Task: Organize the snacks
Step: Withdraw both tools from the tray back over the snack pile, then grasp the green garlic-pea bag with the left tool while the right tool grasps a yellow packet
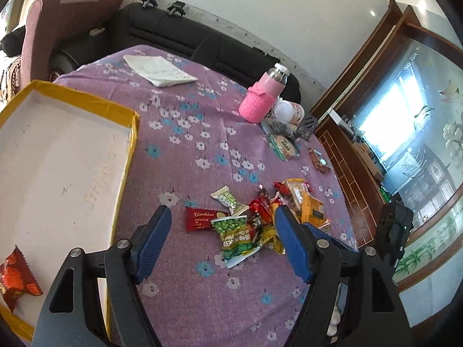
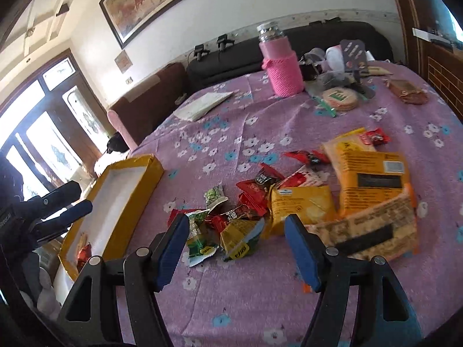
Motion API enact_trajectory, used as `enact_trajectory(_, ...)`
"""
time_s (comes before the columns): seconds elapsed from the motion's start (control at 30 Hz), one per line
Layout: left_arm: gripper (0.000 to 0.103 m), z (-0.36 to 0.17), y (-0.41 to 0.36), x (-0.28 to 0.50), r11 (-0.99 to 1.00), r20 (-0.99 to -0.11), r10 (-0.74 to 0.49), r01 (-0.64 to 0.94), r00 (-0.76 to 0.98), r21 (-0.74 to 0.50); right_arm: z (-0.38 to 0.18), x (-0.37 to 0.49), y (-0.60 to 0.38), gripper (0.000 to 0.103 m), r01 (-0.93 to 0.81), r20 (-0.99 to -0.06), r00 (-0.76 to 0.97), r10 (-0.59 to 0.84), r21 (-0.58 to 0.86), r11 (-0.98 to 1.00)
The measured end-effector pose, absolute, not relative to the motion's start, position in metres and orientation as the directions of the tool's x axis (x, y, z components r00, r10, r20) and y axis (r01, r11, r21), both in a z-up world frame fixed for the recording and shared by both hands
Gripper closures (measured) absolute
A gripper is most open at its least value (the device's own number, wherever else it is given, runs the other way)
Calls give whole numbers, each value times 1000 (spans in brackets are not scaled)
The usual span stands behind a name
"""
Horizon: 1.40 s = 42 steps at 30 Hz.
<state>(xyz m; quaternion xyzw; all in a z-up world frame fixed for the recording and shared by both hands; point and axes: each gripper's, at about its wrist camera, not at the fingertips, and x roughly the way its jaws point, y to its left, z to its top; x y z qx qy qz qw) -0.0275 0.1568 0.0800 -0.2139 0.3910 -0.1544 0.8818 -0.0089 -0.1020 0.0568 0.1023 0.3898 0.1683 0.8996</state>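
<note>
A heap of snack packets [image 1: 260, 217] [image 2: 260, 199] lies on the purple flowered tablecloth [image 1: 188, 133]: a green pea bag [image 1: 235, 235], a red Golden bar [image 1: 201, 218], yellow packs [image 2: 373, 182] and small red sweets. A yellow-rimmed white box [image 1: 131, 150] [image 2: 153, 173] stands at the left, with a red packet [image 1: 16, 282] in its near corner. My left gripper [image 1: 222, 243] hovers open over the near side of the heap, nothing between its fingers. My right gripper [image 2: 235, 248] is open too, above the green and yellow packets. The left gripper's fingers [image 2: 75, 208] show beside the box in the right wrist view.
A pink knit-covered bottle [image 1: 260, 98] [image 2: 283, 69] stands at the far side with biscuits [image 2: 341, 98], a white jar [image 1: 286, 110] and small clutter. Folded white paper [image 1: 159, 70] lies farther back. A dark sofa [image 1: 188, 37] runs behind the table; a wooden cabinet [image 1: 347, 133] stands right.
</note>
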Motion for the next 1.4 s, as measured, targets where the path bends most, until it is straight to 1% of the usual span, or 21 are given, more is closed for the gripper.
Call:
enact_trajectory(0.03,30,71,155,-23,855,-634,-453,103,627,-509,52,-3,-96,44,-226,-680,634,368,292,929)
enact_trajectory(0.07,30,63,153,-18,847,-644,-467,99,606,-522,48,1,-90,44,-230,-690,631,355,270,935)
enact_trajectory(0.17,30,49,150,-11,840,-656,-479,89,583,-535,32,12,-77,42,-253,-734,605,310,192,948)
enact_trajectory(0.27,30,46,148,-9,838,-658,-483,87,577,-539,26,8,-71,41,-288,-737,601,310,162,944)
enact_trajectory(0.33,30,45,139,-10,847,-669,-483,106,566,-522,25,4,-71,52,-299,-753,579,313,161,941)
enact_trajectory(0.37,30,45,133,-11,854,-675,-478,119,561,-506,24,1,-73,58,-300,-757,568,323,175,938)
enact_trajectory(0.4,30,44,128,-10,861,-681,-474,131,558,-492,25,-2,-76,59,-299,-754,566,333,189,935)
enact_trajectory(0.53,30,33,103,-7,887,-717,-447,162,535,-433,27,-13,-92,60,-279,-747,553,370,253,926)
enact_trajectory(0.67,30,22,81,-1,909,-746,-411,182,523,-374,34,-24,-122,60,-241,-687,577,441,372,896)
enact_trajectory(0.8,30,14,57,4,942,-776,-335,213,534,-260,42,-30,-137,60,-220,-644,628,436,391,894)
enact_trajectory(0.83,38,13,52,5,946,-782,-321,219,534,-239,42,-29,-139,60,-219,-639,627,445,403,888)
enact_trajectory(0.87,62,13,49,5,952,-780,-299,224,549,-207,41,-28,-139,60,-223,-635,625,454,412,884)
enact_trajectory(0.9,71,13,46,5,955,-784,-286,230,551,-186,41,-28,-138,60,-225,-636,623,455,412,883)
enact_trajectory(1.07,72,17,57,0,948,-759,-319,205,568,-245,38,-27,-134,60,-233,-641,614,460,410,882)
enact_trajectory(1.27,72,54,97,-34,926,-683,-370,189,630,-328,39,-33,-128,60,-271,-599,623,502,437,858)
enact_trajectory(1.33,72,71,123,-50,928,-657,-358,173,663,-331,44,-36,-123,60,-290,-589,622,515,438,851)
enact_trajectory(1.4,72,89,152,-66,938,-636,-321,143,702,-315,54,-43,-112,60,-312,-580,617,532,440,842)
